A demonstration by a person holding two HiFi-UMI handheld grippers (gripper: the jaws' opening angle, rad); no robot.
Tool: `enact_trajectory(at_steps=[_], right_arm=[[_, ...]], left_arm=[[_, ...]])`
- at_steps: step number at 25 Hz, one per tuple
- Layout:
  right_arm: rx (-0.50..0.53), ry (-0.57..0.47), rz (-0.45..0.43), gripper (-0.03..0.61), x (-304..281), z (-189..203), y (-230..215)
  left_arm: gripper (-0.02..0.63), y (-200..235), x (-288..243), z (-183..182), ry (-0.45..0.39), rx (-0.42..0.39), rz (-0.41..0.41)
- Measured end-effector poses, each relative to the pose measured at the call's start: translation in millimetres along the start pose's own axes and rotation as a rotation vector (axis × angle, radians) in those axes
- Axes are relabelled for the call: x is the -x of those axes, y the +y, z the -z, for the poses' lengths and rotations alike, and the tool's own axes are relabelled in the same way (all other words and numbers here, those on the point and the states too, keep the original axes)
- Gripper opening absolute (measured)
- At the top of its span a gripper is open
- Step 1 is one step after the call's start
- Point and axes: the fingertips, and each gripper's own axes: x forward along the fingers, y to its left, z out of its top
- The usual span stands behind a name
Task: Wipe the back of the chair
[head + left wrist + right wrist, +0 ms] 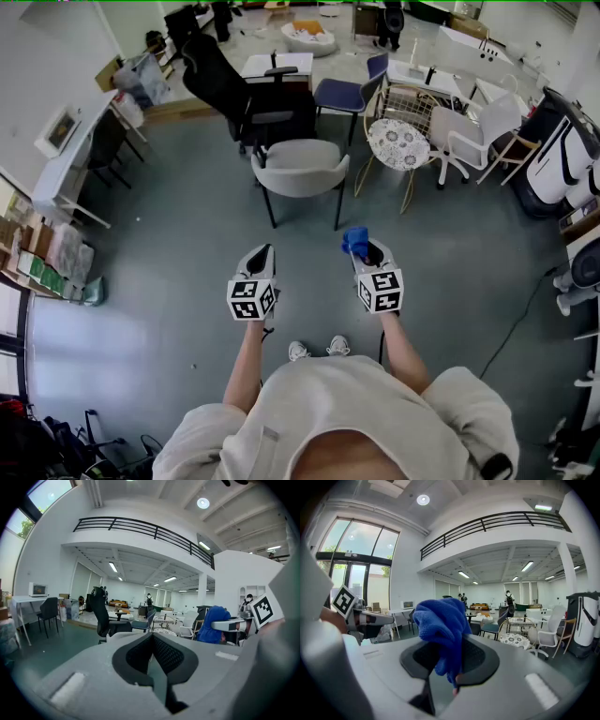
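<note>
Approach step: the grey chair (300, 173) stands well ahead, back toward us. Our right gripper (367, 251) pinches a blue cloth (354, 241); our left gripper (263, 253) seems closed, empty. Next, we should step closer.

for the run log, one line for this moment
left gripper: shut, empty | right gripper: shut on blue cloth | grey chair: ahead, untouched
</note>
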Motion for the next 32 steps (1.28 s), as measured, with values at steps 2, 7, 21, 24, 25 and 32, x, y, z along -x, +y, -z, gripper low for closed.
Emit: enact_trajectory(at_steps=[2, 7, 21, 24, 25, 32], right_arm=[[-0.001, -0.004, 0.000, 0.100, -1, -1, -1], [-0.002, -0.001, 0.002, 0.100, -1, 1, -4], [-0.014, 0.003, -0.036, 0.101, 1, 9, -25], [-0.013, 0.005, -0.050, 0.101, 3, 11, -37], [-0.013, 0.007, -0.054, 0.101, 4, 12, -41], [-0.027, 0.024, -0.062, 0.101, 7, 22, -69]], left_arm=[[0.001, 0, -1, -1, 0.001, -0.001, 0.001], [0.002, -3, -4, 0, 0.003, -0.003, 0.004], [0.002, -25, -22, 3, 0.017, -0.011, -0.006], [0.002, -38, -28, 4, 0.022, -0.012, -0.012], [0.000, -41, -31, 4, 0.024, -0.011, -0.014], [0.002, -63, -47, 15, 0.053, -0.009, -0.019]])
